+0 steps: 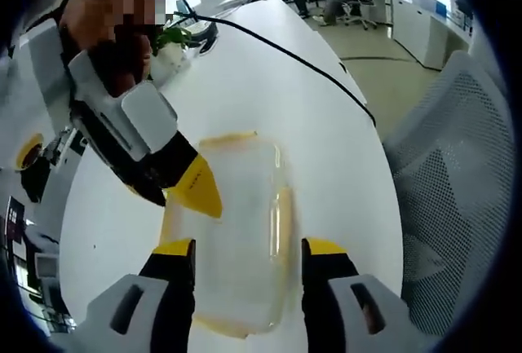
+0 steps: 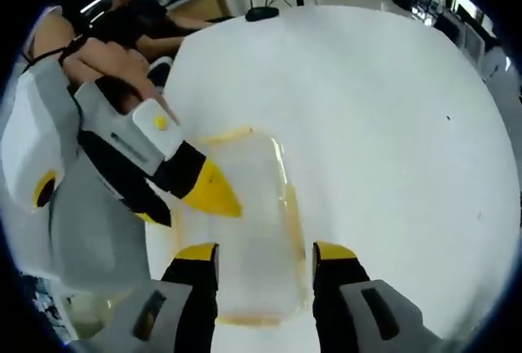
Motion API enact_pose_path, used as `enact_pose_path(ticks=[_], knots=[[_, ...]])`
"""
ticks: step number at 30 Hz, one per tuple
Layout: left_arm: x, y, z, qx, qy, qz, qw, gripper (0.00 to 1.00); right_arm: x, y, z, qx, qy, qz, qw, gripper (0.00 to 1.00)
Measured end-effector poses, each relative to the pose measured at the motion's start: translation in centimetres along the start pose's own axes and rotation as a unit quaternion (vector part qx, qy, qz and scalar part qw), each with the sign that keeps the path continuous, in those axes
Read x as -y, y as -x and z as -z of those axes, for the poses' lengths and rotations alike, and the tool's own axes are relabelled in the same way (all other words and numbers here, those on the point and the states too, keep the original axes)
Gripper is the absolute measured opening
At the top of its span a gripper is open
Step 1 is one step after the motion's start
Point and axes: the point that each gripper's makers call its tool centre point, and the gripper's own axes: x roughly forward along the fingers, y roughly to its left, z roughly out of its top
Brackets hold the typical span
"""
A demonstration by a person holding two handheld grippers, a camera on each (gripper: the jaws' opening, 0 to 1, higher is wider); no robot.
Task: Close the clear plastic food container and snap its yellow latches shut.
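In the left gripper view my left tool point(image 1: 249, 249) is hanging spread and released above the clear container point(image 1: 241, 227), which is lying on the white surface point(image 1: 326, 108), long axis running from bottom centre up the frame. The right tool point(image 1: 202, 190) is entering from the upper left; whether it's clenched, I can't tell. Farther off, this view alone is showing a mesh chair point(image 1: 457, 174) and a black cable point(image 1: 285, 51).

In the right gripper view my right tool point(image 2: 265, 253) is likewise hanging released over the container point(image 2: 245, 222); the left tool point(image 2: 214, 191) is intruding from the left.

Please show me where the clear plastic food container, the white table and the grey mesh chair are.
Clear plastic food container point(image 1: 241, 206): left gripper view, middle of lid.
White round table point(image 2: 367, 100): right gripper view, bare top.
Grey mesh office chair point(image 1: 461, 174): left gripper view, its backrest.
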Motion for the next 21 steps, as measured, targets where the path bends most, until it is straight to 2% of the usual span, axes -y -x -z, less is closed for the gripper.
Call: enact_pose_path(ticks=[5, 9, 21], knots=[[-0.1, 0.7, -0.1, 0.007, 0.000, 0.011, 0.9999, 0.55, 0.3, 1.2, 0.3, 0.020, 0.000, 0.028, 0.9994, 0.57], [-0.4, 1.2, -0.3, 0.022, -0.003, 0.011, 0.9997, 0.66, -0.2, 1.6, 0.9, 0.023, 0.011, 0.038, 0.9990, 0.65], [-1.6, 1.4, 1.6, 0.006, -0.013, 0.022, 0.9996, 0.82, -1.3, 1.9, 2.7, 0.005, 0.042, 0.059, 0.9973, 0.80]])
